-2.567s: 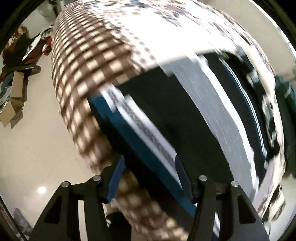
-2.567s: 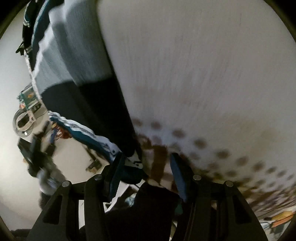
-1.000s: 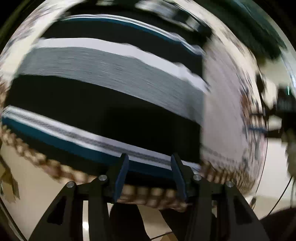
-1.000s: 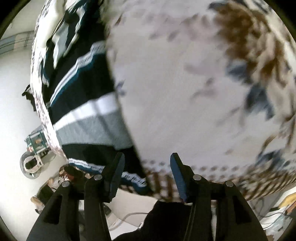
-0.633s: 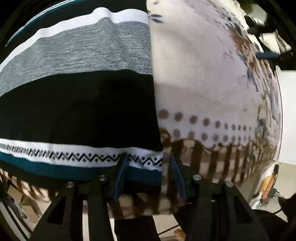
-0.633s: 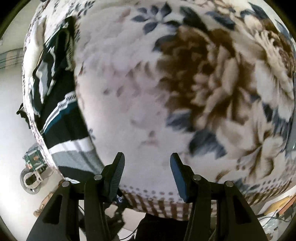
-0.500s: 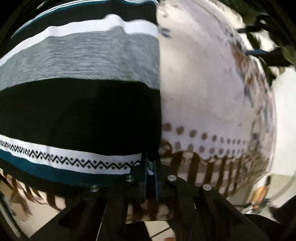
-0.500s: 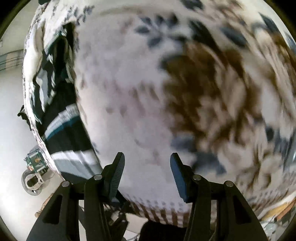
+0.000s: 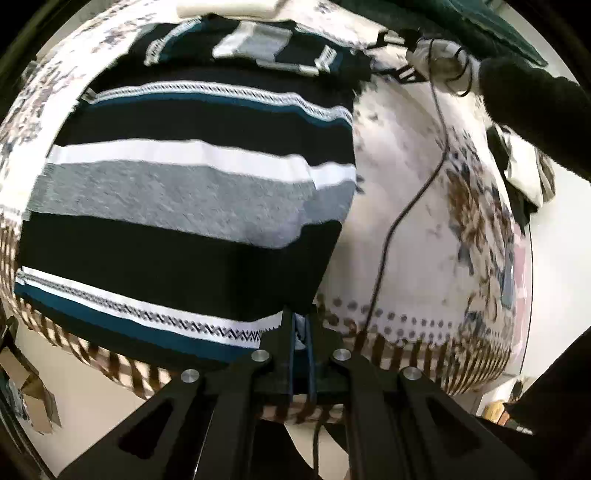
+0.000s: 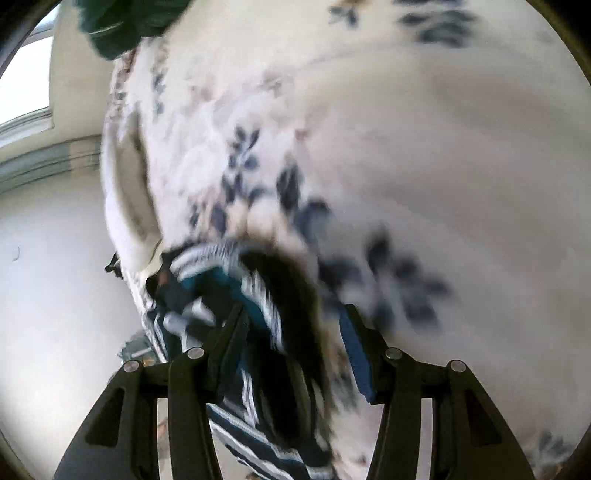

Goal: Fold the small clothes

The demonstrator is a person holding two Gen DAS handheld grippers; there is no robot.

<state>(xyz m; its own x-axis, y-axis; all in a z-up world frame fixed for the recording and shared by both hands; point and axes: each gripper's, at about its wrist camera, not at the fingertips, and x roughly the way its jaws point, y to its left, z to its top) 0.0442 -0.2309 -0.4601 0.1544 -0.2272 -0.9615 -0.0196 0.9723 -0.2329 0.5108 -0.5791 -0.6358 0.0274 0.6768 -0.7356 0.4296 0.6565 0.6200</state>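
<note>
A striped shirt [image 9: 192, 206] in black, grey, white and teal lies flat on a floral bedcover [image 9: 417, 229]. My left gripper [image 9: 301, 332] is shut on the shirt's near right hem corner. In the right wrist view my right gripper [image 10: 291, 325] is open, its fingers astride the shirt's bunched upper part [image 10: 236, 280]; the view is blurred. The right gripper and the arm holding it [image 9: 532, 96] show at the top right of the left wrist view.
A black cable [image 9: 399, 221] runs across the bedcover to the right of the shirt. Dark green cloth [image 9: 491, 22] lies at the bed's far edge, also in the right wrist view [image 10: 122, 22]. Cardboard [image 9: 33, 387] lies on the floor at left. White folded cloth [image 10: 125, 192] lies beside the shirt.
My left gripper has closed on the shirt's hem corner. My right gripper has moved from the shirt's lower edge up along the bed to the shirt's far end, staying open.
</note>
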